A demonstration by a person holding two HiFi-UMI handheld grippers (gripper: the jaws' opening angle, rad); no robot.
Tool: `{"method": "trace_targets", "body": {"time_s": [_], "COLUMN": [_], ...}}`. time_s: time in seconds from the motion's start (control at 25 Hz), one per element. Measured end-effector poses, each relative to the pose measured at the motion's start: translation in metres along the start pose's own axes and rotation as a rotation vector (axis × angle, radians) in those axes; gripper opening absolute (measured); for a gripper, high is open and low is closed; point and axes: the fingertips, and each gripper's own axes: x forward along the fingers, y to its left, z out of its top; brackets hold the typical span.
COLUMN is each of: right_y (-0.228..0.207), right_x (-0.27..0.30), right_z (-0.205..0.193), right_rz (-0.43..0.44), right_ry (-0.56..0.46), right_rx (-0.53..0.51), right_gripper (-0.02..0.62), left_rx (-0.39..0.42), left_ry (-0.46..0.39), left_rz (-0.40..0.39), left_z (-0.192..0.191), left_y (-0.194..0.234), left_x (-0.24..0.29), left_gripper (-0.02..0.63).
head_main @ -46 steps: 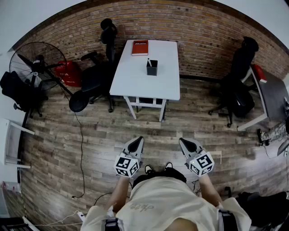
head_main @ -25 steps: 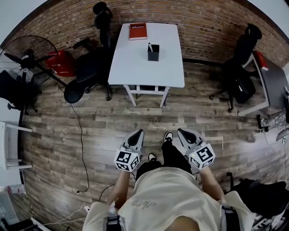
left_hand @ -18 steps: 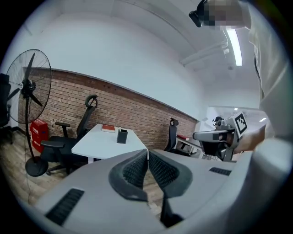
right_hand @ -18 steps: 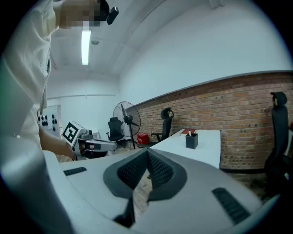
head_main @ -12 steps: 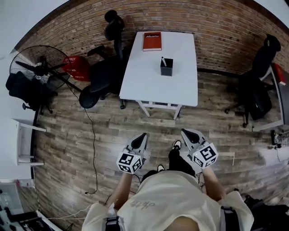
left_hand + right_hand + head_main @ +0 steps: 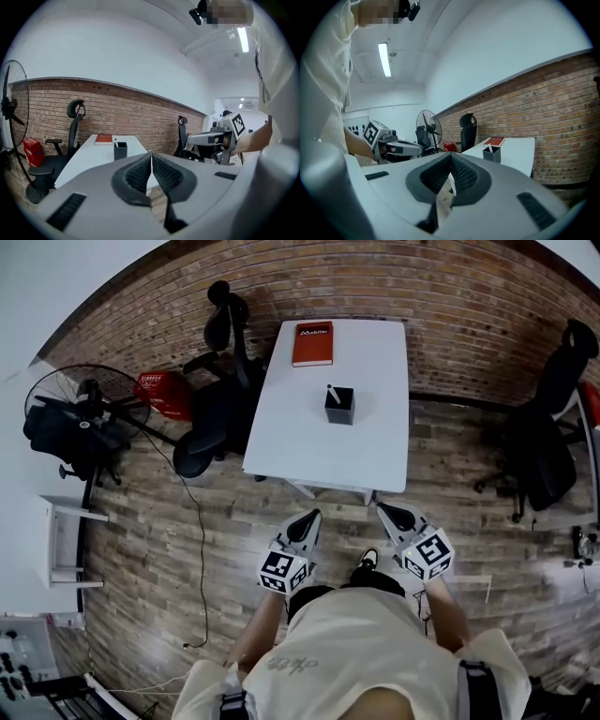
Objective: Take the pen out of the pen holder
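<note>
A dark square pen holder (image 6: 339, 406) stands near the middle of a white table (image 6: 309, 451), with a white pen (image 6: 331, 391) sticking up out of it. The holder also shows in the left gripper view (image 6: 120, 151) and the right gripper view (image 6: 491, 153). My left gripper (image 6: 310, 517) and right gripper (image 6: 392, 513) hover side by side over the floor just short of the table's near edge. Both are shut and empty, well short of the holder.
A red book (image 6: 312, 343) lies at the table's far end by the brick wall. A black office chair (image 6: 220, 399) and a standing fan (image 6: 89, 409) are left of the table. Another black chair (image 6: 548, 442) is at the right. A cable (image 6: 199, 549) runs over the wooden floor.
The person has walked toward the table, so both grippers have come from mid-floor up to its near edge. The pen holder and book stand as before. Both grippers stay shut.
</note>
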Motion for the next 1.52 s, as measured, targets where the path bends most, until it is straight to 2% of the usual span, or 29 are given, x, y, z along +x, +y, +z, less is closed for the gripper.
{"method": "trace_targets", "body": {"time_s": [0.16, 0.36, 0.52, 0.72, 0.84, 1.0, 1.24, 1.52], "right_y": [-0.017, -0.029, -0.041, -0.072, -0.093, -0.112, -0.136, -0.165], "right_x": [0.013, 0.024, 0.033, 0.054, 0.076, 0.107, 0.138, 0.168], "right_z": [0.008, 0.002, -0.007, 0.001, 0.015, 0.043, 0.060, 0.080], "right_rz": [0.032, 0.043, 0.027, -0.022, -0.075, -0.105, -0.188, -0.287], "right_ry": [0.003, 0.030, 0.060, 0.084, 0.066, 0.062, 0.075, 0.077], "right_rx": [-0.004, 0.023, 0.051, 0.035, 0.038, 0.014, 0.015, 0.018], "right_gripper": [0.008, 0.008, 0.008, 0.008, 0.008, 0.008, 0.008, 0.008], "left_rx": [0.022, -0.037, -0.060, -0.068, -0.059, -0.030, -0.032, -0.023], "left_ry": [0.036, 0.060, 0.046, 0.003, 0.005, -0.004, -0.021, 0.018], "left_rz": [0.029, 0.077, 0.069, 0.003, -0.065, -0.137, -0.197, -0.263], "left_z": [-0.002, -0.009, -0.007, 0.009, 0.018, 0.041, 0.061, 0.063], "left_y": [0.007, 0.031, 0.050, 0.074, 0.089, 0.110, 0.150, 0.193], "left_x": [0.014, 0.019, 0.037, 0.085, 0.114, 0.148, 0.186, 0.234], "left_gripper": [0.023, 0.023, 0.023, 0.023, 0.023, 0.023, 0.023, 0.023]}}
